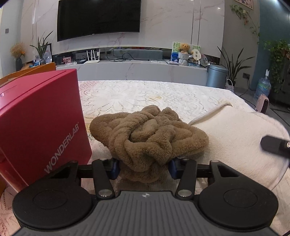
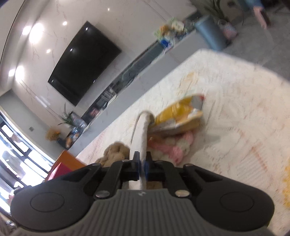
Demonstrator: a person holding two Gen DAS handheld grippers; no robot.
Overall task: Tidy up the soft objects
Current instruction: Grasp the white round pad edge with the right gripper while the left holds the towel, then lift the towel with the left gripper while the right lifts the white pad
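Brown fleece towel [image 1: 148,136] lies bunched between the left tongs [image 1: 144,168], whose pads press its near edge. Right tongs [image 2: 142,168] are clamped together on a white cloth's [image 2: 141,130] edge.

You work in a home living room: a wall-mounted television [image 1: 98,17] hangs over a marble media console [image 1: 130,69] with a router [image 1: 92,57], a teddy bear [image 1: 184,48], and potted plants [image 1: 233,63] alongside.

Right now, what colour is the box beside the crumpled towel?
Red, with pale lettering on its side; the box shows best in the left wrist view.
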